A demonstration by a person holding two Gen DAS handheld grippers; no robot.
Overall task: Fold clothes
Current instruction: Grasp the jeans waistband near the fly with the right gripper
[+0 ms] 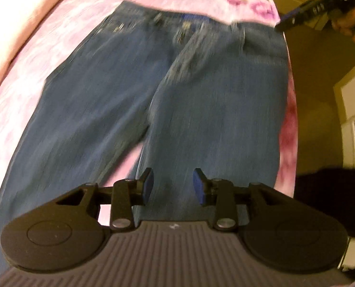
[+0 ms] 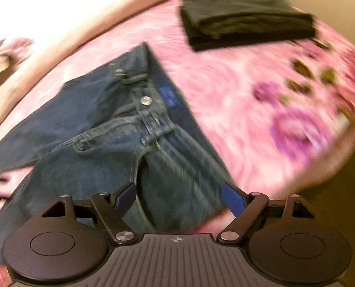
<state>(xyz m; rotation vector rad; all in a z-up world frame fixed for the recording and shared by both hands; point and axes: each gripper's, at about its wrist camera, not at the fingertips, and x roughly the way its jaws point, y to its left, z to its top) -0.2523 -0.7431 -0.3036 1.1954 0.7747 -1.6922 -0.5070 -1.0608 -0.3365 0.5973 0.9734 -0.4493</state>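
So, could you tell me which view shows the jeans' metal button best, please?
The right wrist view: the button on the jeans shows as a distinct silver disc at the waistband. In the left wrist view the waistband is far off and blurred, so no button can be made out.

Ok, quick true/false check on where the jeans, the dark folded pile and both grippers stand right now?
1. The jeans lie spread flat, both legs apart. True.
2. The left gripper is clamped on denim. False: it is open, holding nothing.
3. The dark folded pile sits on the pink floral bedspread, beyond the waistband. True.
4. The right gripper is shut. False: its jaws are wide open.
5. The jeans are already folded in half. False: unfolded.
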